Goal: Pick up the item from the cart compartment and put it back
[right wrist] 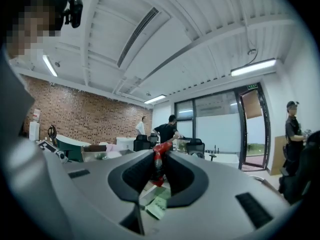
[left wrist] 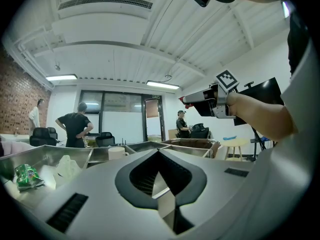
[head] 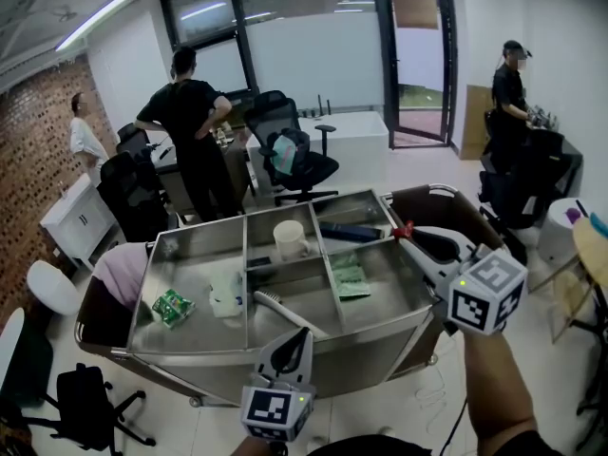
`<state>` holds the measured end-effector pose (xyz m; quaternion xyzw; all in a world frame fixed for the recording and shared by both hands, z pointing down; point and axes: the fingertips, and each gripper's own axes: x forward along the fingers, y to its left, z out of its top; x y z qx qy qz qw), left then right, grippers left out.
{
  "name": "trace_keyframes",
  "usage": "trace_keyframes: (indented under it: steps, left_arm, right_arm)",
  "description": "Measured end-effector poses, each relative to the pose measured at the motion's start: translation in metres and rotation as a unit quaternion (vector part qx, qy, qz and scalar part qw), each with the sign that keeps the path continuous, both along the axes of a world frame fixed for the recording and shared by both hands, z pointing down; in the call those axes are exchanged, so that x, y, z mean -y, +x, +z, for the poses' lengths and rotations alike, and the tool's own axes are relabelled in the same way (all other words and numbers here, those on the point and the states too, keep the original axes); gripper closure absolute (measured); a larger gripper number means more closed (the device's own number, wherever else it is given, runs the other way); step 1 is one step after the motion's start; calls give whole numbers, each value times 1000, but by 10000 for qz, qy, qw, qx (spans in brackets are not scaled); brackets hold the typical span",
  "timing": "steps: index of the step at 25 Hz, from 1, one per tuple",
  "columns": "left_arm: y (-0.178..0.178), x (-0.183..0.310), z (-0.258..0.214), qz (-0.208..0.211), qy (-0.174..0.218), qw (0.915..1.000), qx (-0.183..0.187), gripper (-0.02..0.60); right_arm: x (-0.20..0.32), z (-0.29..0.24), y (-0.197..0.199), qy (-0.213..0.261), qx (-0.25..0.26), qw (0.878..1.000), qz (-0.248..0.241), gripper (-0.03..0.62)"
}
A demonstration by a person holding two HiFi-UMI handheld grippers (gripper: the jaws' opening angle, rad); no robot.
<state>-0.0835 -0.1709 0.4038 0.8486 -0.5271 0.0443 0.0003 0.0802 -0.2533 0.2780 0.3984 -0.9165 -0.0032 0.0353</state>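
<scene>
A steel cart (head: pixel 366 352) with several compartments stands in front of me. My right gripper (head: pixel 407 237) hangs over the cart's right side, shut on a small red item (head: pixel 406 228). The right gripper view shows that red item (right wrist: pixel 158 155) pinched between the jaws of the right gripper (right wrist: pixel 157 159), with green packets below. My left gripper (head: pixel 302 334) rests at the cart's front edge; in its own view the left gripper (left wrist: pixel 159 152) has its tips together with nothing between them. The right gripper (left wrist: pixel 192 98) also shows up high in the left gripper view.
In the cart lie a white mug (head: pixel 290 238), a dark blue item (head: pixel 348 231), green packets (head: pixel 350 276), a white brush (head: pixel 285 313), crumpled white plastic (head: pixel 226 294) and a green snack bag (head: pixel 172 307). Three people and office chairs (head: pixel 296 156) stand beyond.
</scene>
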Motion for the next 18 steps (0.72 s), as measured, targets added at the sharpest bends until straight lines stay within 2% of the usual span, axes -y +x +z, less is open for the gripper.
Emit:
trace_keyframes:
  steps: [4, 11, 18]
  left_arm:
    - [0, -1, 1, 0, -44, 10000, -9, 581]
    - [-1, 0, 1, -10, -42, 10000, -72, 581]
    - [-3, 0, 0, -31, -35, 10000, -4, 581]
  right_arm:
    - [29, 4, -13, -122, -519, 9986, -78, 512]
    - [68, 40, -43, -650, -1172, 9906, -279, 512]
    - [91, 81, -54, -1224, -1338, 9826, -405, 511]
